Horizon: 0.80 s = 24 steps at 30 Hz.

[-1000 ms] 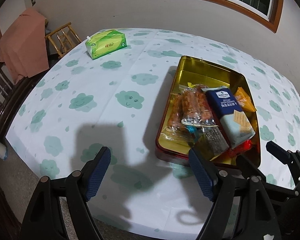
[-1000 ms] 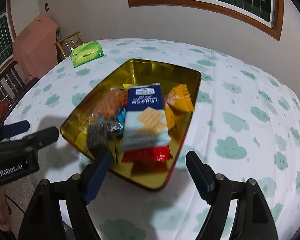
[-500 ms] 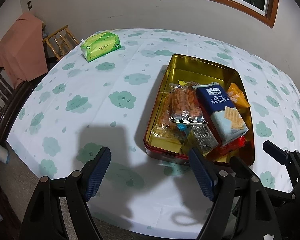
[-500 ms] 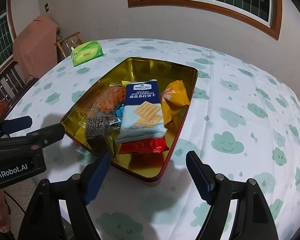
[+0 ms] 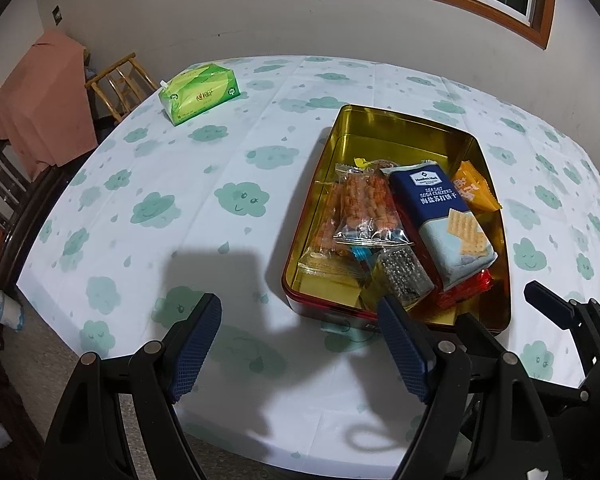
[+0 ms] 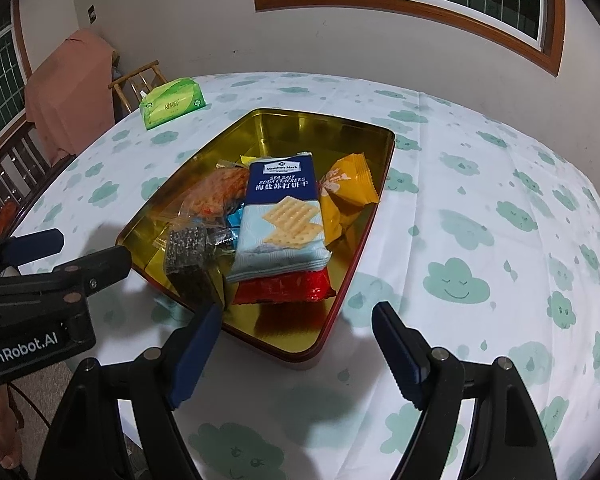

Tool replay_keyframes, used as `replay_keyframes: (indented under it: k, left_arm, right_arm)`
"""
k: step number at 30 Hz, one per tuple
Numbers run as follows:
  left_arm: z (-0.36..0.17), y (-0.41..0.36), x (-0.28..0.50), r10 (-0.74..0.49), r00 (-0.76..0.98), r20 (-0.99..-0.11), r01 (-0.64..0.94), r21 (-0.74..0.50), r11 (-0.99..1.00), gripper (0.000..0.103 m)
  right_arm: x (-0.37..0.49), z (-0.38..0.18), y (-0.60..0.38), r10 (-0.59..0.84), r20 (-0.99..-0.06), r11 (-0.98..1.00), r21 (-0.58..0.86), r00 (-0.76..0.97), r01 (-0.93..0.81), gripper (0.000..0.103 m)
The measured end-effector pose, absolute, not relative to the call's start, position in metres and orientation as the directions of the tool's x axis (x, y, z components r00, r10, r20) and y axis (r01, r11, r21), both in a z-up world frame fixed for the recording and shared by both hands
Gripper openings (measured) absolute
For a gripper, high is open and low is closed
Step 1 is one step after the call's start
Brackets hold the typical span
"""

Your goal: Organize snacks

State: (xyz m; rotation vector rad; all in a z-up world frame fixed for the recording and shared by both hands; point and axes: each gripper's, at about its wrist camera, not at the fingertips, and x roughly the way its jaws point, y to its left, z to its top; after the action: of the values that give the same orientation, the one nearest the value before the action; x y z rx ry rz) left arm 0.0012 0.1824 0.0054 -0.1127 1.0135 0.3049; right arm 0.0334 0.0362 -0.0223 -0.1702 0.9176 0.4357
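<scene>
Room: pale walls, wood-framed window high at the back, round table (image 5: 236, 152) under a white cloth printed with green clouds.
Tin: gold tin (image 5: 400, 124) with a red outer wall sits on the table, nearer the camera side; its far half is bare.
Snacks: all seen snacks lie inside the tin, heaped toward its near end. Blue cracker pack (image 6: 282, 208) lies on top, over a red packet (image 6: 284, 286). Clear bag of orange sticks (image 5: 364, 208) lies to its left, a dark speckled bar (image 5: 404, 276) at the near edge, an orange packet (image 6: 350, 184) leaning against the right wall.
Why so: judged, the tin serves as the collecting place; the loose heap fits either snacks gathered in or a pile awaiting sorting. The pictures do not settle which.
Left gripper (image 5: 300, 348): fingers spread wide apart, holding nothing, hovering above the table's near edge, left of the tin's near corner.
Right gripper (image 6: 296, 354): fingers likewise apart and empty, poised just short of the tin's near corner.
Around: green tissue pack (image 5: 200, 92) stands far left on the table, well apart from the tin. Wooden chair (image 5: 118, 84) and a pink cloth (image 5: 44, 100) draped over furniture lie beyond the table edge.
In the way: nothing lies between either gripper and the tin; the stacked packs overlap, so the lower ones are partly covered.
</scene>
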Motion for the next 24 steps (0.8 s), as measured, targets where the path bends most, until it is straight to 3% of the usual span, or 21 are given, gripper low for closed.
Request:
replay_keyframes:
  k: [24]
  left_arm:
    - [0.0093,0.1819,0.005,0.208,0.494,-0.844,-0.297,0.061,0.953,0.078]
  right_arm:
    - [0.0318,-0.0214,0.0407,0.314,-0.796,0.89,0.058,0.517,-0.452,0.08]
